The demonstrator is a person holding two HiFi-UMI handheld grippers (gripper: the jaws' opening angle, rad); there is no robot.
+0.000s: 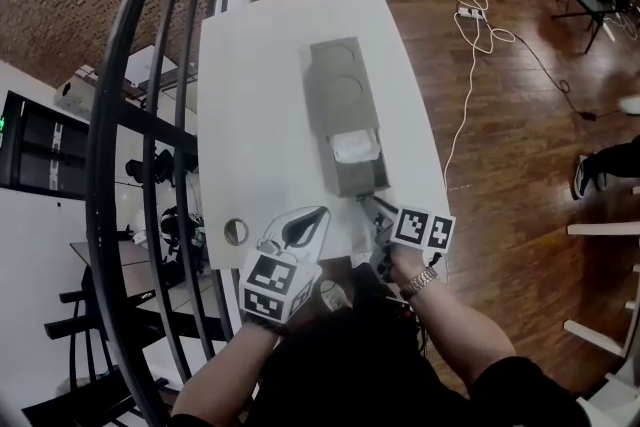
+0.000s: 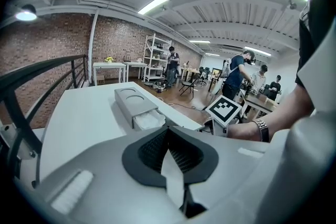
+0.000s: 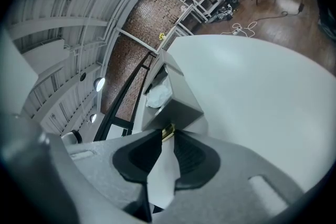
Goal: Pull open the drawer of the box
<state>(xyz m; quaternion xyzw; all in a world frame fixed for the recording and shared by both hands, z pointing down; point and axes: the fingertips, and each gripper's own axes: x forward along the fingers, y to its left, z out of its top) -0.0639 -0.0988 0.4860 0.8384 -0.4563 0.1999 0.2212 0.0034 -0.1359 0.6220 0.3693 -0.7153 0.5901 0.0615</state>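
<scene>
White table [image 1: 250,95] is carrying the grey box [image 1: 340,80], which is lying lengthwise near the right edge with two round recesses on top. Its drawer [image 1: 360,177] is sticking out of the near end toward the person, partly open and showing white wadding [image 1: 355,145] inside.

Right gripper [image 3: 167,137] is doing the work: its pads are clamping the small brass knob [image 3: 167,131] on the drawer front. Left gripper [image 2: 168,132] is idling over the near table edge beside it, with its fingers together on nothing and well clear of the box.

Looks like we're mid-pull, drawer maybe halfway out. The next move is calling for a straight draw toward the person, in line with the box's long axis. Nothing is bracing the box, so it may slide along. The left gripper could be pinning the box if it starts creeping.
</scene>
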